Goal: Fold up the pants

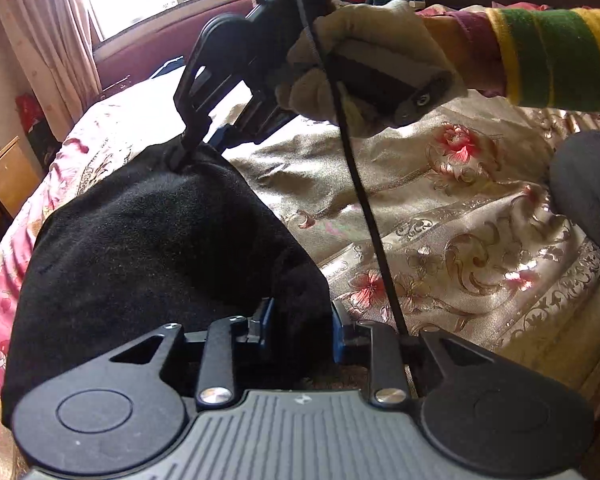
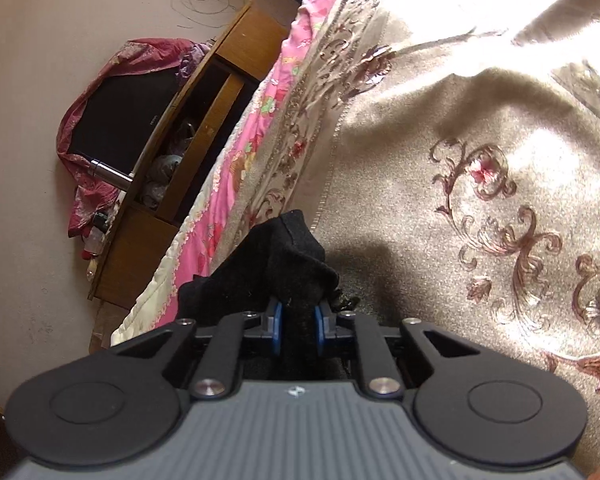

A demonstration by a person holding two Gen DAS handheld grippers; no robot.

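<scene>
The black pants point(image 1: 140, 248) hang stretched above a floral bedspread point(image 1: 440, 216). My left gripper point(image 1: 302, 320) is shut on a thick fold of the pants at their near edge. My right gripper point(image 1: 180, 160), held by a gloved hand, pinches the far edge of the pants in the left wrist view. In the right wrist view the right gripper point(image 2: 298, 324) is shut on a bunch of the black pants point(image 2: 284, 264), which stick up between its blue pads point(image 2: 276, 324) over the bedspread point(image 2: 460, 200).
A pink quilt point(image 2: 236, 160) runs along the bed's edge. A wooden cabinet point(image 2: 188, 148) with a covered television point(image 2: 116, 120) stands against the wall beside the bed. A window with curtains point(image 1: 60, 28) is behind the bed. A black cable point(image 1: 360, 184) crosses the left wrist view.
</scene>
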